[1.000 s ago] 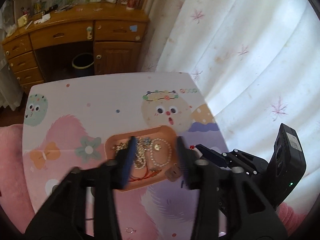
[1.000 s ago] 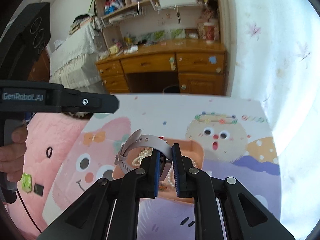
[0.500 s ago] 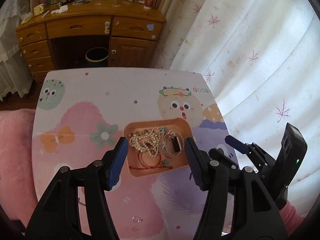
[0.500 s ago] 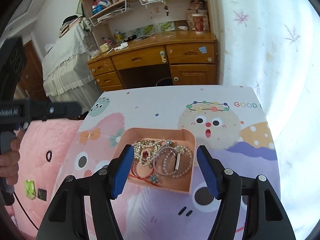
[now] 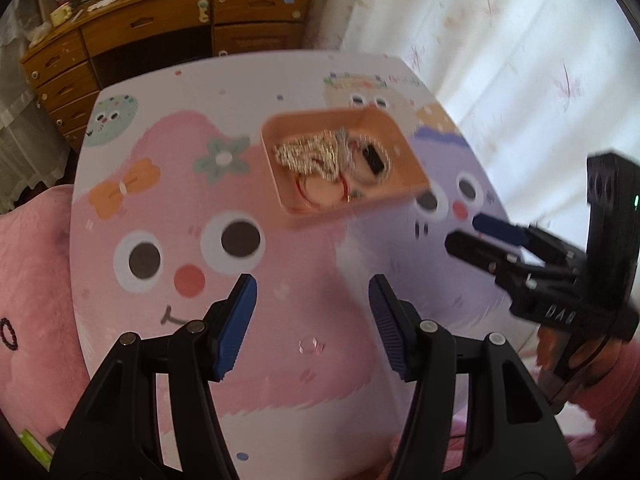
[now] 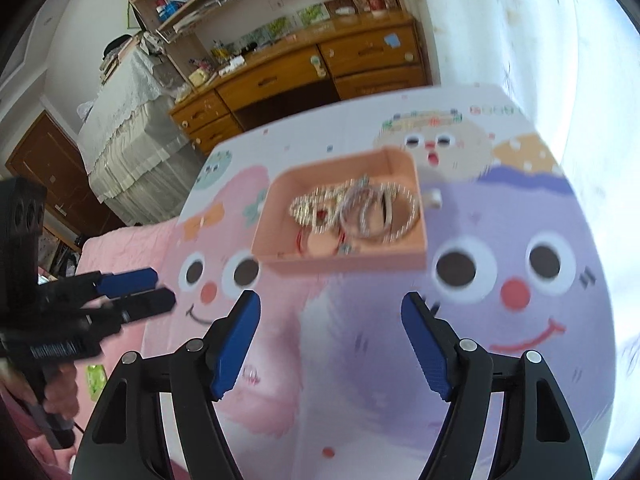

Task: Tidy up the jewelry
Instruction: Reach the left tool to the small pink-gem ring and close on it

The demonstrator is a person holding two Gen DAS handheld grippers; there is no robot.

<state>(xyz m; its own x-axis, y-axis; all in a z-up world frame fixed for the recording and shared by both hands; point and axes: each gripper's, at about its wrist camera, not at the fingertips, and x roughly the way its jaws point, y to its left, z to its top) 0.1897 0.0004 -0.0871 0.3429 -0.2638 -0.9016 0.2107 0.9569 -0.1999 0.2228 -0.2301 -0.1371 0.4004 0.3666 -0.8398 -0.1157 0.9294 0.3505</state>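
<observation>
A peach tray (image 5: 404, 152) (image 6: 400, 164) on the cartoon-print table (image 5: 160, 152) holds a tangle of chains, a pearl bracelet, red cord bangles and a watch (image 6: 360, 210). A small clear ring (image 5: 311, 346) lies on the table between my left gripper's fingers. My left gripper (image 5: 312, 324) is open and empty, well short of the tray; it also shows in the right wrist view (image 6: 136, 292). My right gripper (image 6: 330, 340) is open and empty, back from the tray; it also shows in the left wrist view (image 5: 480, 236).
A wooden desk with drawers (image 6: 304, 76) stands beyond the table's far edge. A white curtain (image 5: 500, 40) hangs on the right. Pink bedding (image 5: 32, 280) lies left of the table. Both views are motion-blurred.
The right gripper let go of the watch, which now lies in the tray, and opened wide. Both grippers have pulled back from the tray toward the table's near side.
</observation>
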